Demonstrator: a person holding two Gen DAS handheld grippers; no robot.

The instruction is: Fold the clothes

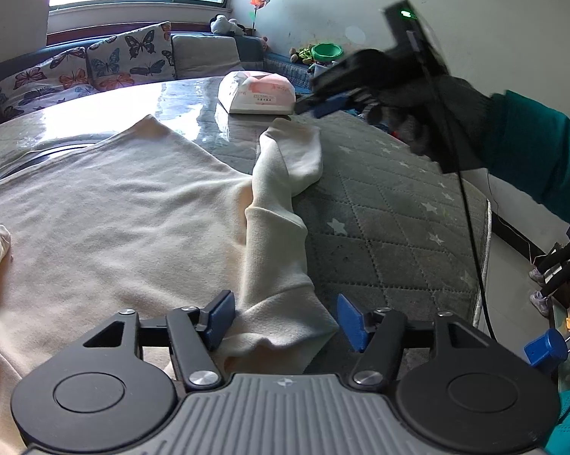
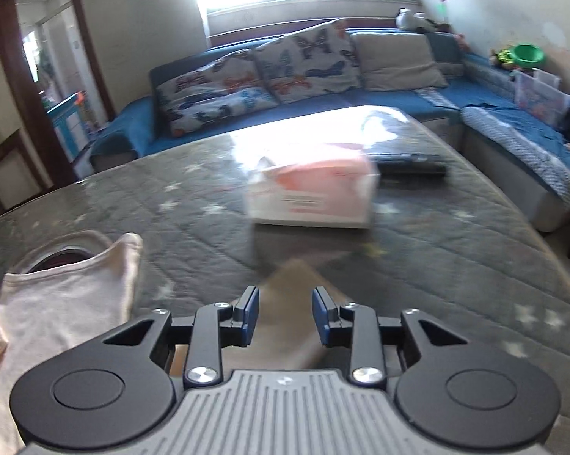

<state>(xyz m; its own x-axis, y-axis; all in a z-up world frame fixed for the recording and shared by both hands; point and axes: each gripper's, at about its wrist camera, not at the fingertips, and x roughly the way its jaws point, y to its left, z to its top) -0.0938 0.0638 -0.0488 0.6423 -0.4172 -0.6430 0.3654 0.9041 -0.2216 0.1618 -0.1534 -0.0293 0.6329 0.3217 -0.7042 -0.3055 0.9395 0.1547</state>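
Shirt (image 1: 106, 204), cream and limp, lies flat on the quilted table (image 1: 379, 197), its sleeve (image 1: 281, 227) trailing along the right side; it looks light and prone to bunching. Left gripper (image 1: 285, 320) gapes around the cuff, the best hold. Right gripper (image 2: 285, 314) hangs unclosed above the far sleeve end. Tissue pack (image 2: 311, 193) sits far; bare table lies right, up to its edge.

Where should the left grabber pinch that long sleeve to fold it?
Pinch the sleeve at its cuff, coming from the near end. The cuff already lies between the open left gripper fingers, bunched up thick off the quilted cover, so it is probably easy to catch.
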